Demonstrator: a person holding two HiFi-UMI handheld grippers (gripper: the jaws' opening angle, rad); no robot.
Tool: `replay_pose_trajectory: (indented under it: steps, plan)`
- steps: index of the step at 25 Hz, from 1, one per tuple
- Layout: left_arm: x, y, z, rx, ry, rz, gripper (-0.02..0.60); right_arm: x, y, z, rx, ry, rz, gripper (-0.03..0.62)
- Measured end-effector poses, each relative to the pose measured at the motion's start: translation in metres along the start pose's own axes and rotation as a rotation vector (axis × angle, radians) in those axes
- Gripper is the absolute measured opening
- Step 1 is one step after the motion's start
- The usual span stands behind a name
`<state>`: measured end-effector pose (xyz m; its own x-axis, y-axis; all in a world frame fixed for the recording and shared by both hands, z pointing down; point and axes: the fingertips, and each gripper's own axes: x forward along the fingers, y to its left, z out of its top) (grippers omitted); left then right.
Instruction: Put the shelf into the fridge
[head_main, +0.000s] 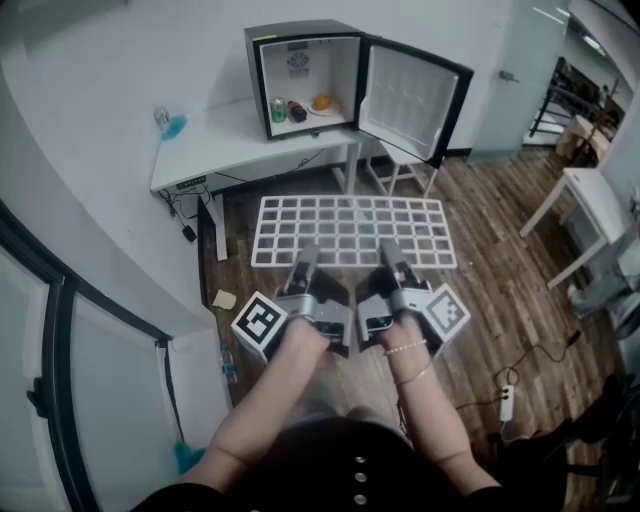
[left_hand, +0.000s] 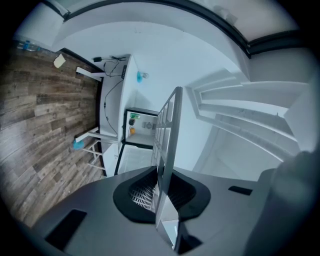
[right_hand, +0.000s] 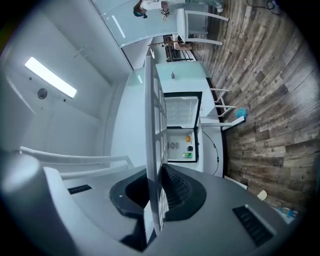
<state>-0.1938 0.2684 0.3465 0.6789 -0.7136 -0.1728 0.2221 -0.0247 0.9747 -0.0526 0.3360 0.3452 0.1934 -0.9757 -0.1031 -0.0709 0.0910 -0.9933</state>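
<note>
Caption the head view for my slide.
Left tongs and right tongs grip a white shelf flat before the open fridge on a table.

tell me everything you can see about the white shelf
The shelf is a flat white grid of square openings, wire or plastic by its look. It is held roughly level above the wooden floor, short of the open fridge. The left gripper and right gripper each clamp its near edge, side by side.
</note>
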Motion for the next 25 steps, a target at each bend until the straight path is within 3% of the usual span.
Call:
replay_pose_trajectory:
  steps: [13,18,25]
  plan:
    - [0.046,0.019,0.005,-0.02,-0.02,-0.001,0.04,0.043,-0.015,0.024,-0.004,-0.006,0.004,0.035]
    - [0.152,0.019,0.055,-0.026,-0.027,0.008,0.04,0.16,-0.017,0.039,0.0,-0.001,-0.015,0.034]
    - [0.168,0.025,0.06,0.0,-0.01,-0.017,0.04,0.176,-0.023,0.043,0.003,-0.011,0.016,0.034]
